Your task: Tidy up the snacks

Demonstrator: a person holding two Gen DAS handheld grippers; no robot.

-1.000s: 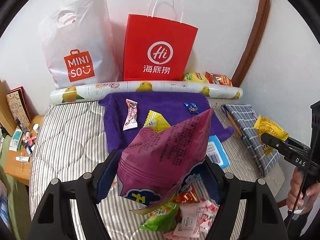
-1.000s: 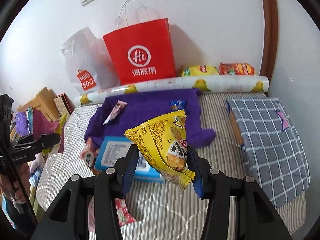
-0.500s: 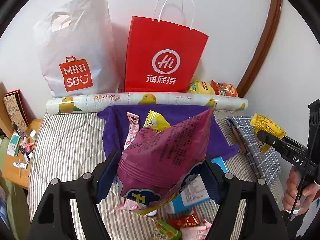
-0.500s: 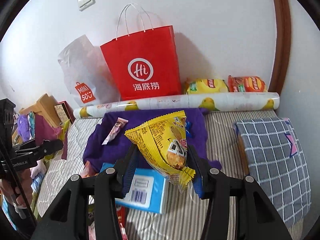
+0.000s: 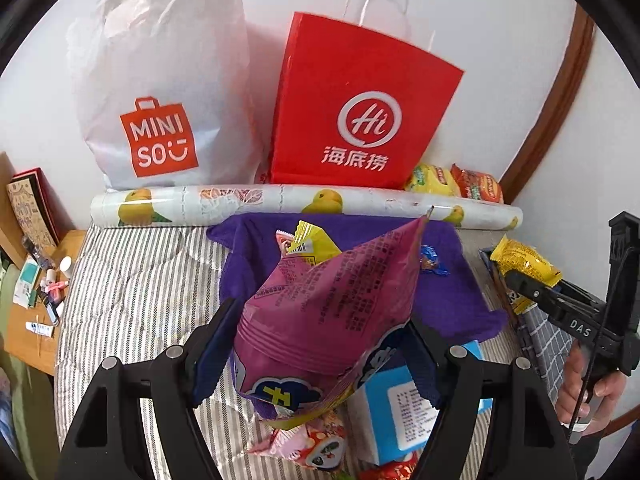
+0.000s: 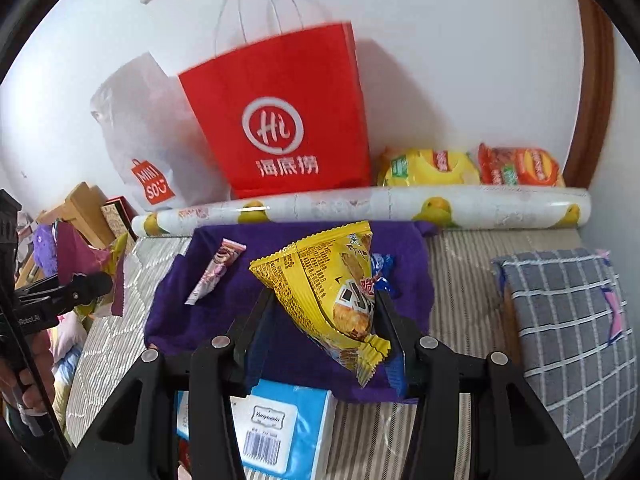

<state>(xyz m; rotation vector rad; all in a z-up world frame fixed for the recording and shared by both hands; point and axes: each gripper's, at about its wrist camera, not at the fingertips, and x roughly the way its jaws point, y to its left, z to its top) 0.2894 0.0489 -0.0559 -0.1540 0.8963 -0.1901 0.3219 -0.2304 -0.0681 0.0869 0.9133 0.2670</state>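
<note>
- Left gripper (image 5: 320, 344): jaws wide apart and clamped on a large pink snack bag (image 5: 332, 308), held above the striped bed (image 5: 132, 280).
- Right gripper (image 6: 324, 328): jaws fairly narrow and clamped on a yellow snack packet (image 6: 328, 284), held over the purple cloth (image 6: 408, 268).
- On the purple cloth: a slim pink packet (image 6: 216, 272) and a blue-wrapped sweet (image 6: 382, 268).
- Against the wall: red paper bag (image 6: 288, 120) beside a white plastic bag (image 6: 136, 128), behind a fruit-print roll (image 6: 360, 208).
- Blue box (image 6: 280, 428) lies just below the right gripper.

Black gripper (image 5: 322, 344), silver screws, blue pads.
</note>
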